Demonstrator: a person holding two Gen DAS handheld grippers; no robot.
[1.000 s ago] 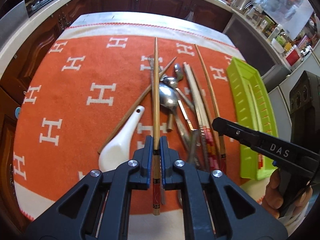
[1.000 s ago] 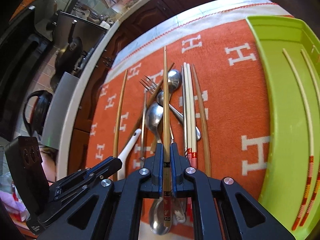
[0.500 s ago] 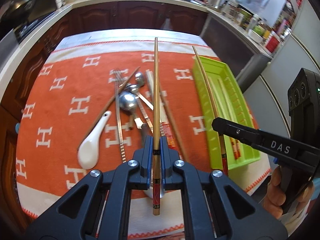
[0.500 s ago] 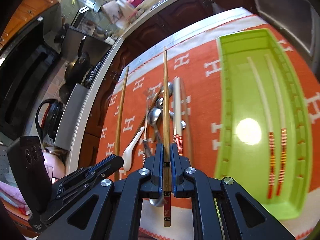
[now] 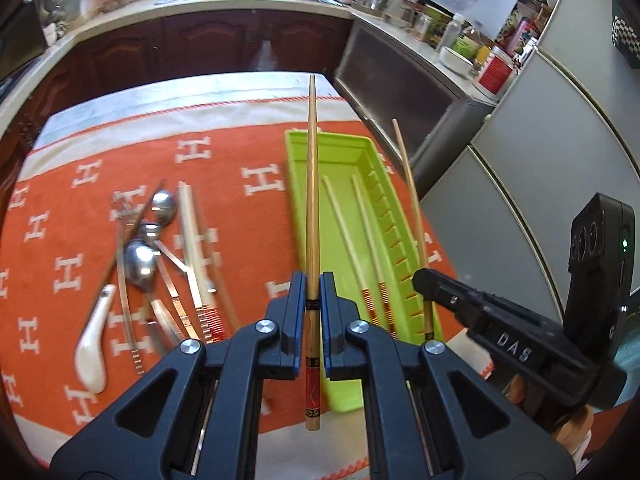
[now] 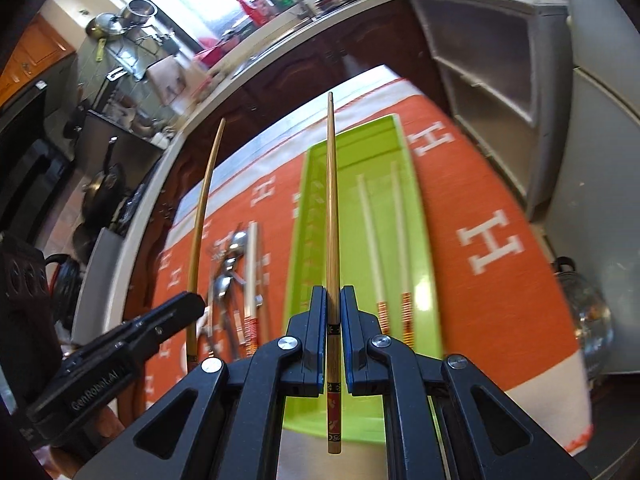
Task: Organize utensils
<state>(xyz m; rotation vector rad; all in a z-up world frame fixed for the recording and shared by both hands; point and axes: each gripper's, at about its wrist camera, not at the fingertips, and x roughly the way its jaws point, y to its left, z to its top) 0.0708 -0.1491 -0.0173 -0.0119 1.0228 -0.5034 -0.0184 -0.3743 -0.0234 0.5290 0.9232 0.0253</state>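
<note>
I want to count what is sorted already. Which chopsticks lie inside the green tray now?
Only the pale pair with red-striped ends lies in the green tray. The two bamboo chopsticks are held in the tools; the others rest on the orange cloth.

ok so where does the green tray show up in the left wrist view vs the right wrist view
Left wrist view: the green tray lies right of centre, running from mid-frame down behind the left gripper, with two pale chopsticks inside.
Right wrist view: the tray fills the centre, straight ahead of the right gripper, same two chopsticks inside.
Shared landmark: the orange cloth with white H marks lies under the tray in both.
</note>
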